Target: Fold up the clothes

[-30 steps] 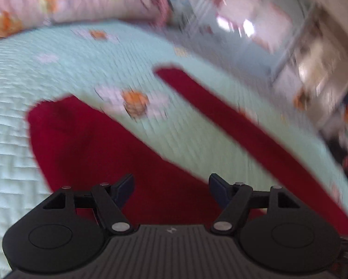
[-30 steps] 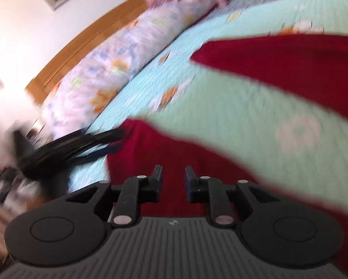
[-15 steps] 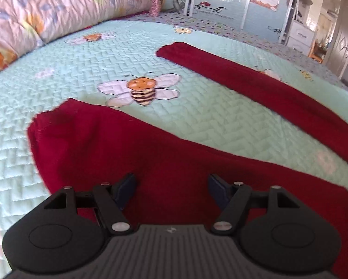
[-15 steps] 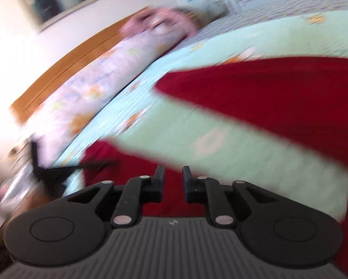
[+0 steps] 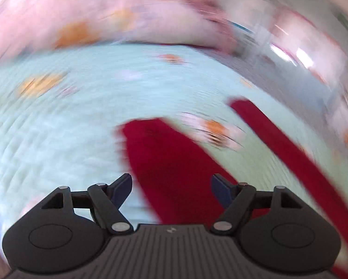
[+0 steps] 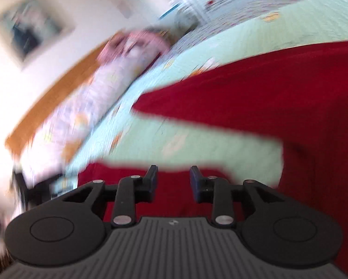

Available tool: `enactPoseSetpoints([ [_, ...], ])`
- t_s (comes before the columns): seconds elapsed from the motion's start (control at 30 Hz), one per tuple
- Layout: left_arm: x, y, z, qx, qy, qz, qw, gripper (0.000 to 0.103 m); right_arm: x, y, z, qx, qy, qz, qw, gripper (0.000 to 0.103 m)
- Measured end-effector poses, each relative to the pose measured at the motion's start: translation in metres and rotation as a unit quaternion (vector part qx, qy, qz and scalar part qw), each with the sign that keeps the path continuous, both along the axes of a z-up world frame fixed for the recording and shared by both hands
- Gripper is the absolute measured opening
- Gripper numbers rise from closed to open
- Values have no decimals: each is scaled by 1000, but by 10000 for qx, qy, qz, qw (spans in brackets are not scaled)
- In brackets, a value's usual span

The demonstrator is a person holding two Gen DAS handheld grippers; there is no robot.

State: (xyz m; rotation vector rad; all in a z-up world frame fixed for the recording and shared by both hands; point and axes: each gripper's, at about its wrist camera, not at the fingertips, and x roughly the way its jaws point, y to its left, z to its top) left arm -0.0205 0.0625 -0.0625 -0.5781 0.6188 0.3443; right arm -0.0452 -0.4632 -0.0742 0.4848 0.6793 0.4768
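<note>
My left gripper: jaws wide apart, nothing between them, hanging over one long red strip of the garment. My right gripper: jaws parted by a narrower gap, also empty, just above the near red strip. The red garment lies spread flat on the pale green quilt, its two long parts splayed apart with quilt showing between. Both views are smeared by motion. Judgement: the garment is laid out, not folded; a grasp on an end or edge looks to be the step in hand. That calls for jaws low enough to pinch the garment without the quilt. A long flowered pillow lies along the wooden headboard, well clear.
</note>
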Motion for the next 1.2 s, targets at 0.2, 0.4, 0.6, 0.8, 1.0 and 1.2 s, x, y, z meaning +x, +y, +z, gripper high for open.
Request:
enactPoseSetpoints([
  [0.2,13,45,-18,-1156,-294,-4,9929,78,-84,99,8,-2232,-867,1237,9630,45],
  [0.4,35,71,-35,-1944,-714,-28,9783,78,-112,174,-6,-4140,-1891,1696,8741,55],
  [0.6,48,82,-47,-1993,-457,242,9786,12,-145,211,-36,-5383,-2514,1915,7812,55],
  [0.8,36,74,-31,-1496,-312,308,9878,10,-161,219,-25,-5564,-2620,2017,7623,56],
  [1.0,33,62,-6,-896,-317,204,9953,10,-157,214,-35,-5993,-2460,1856,7389,55],
  [1.2,37,55,13,-421,-74,166,9989,10,-150,233,-59,-6207,-2748,2158,7018,2],
])
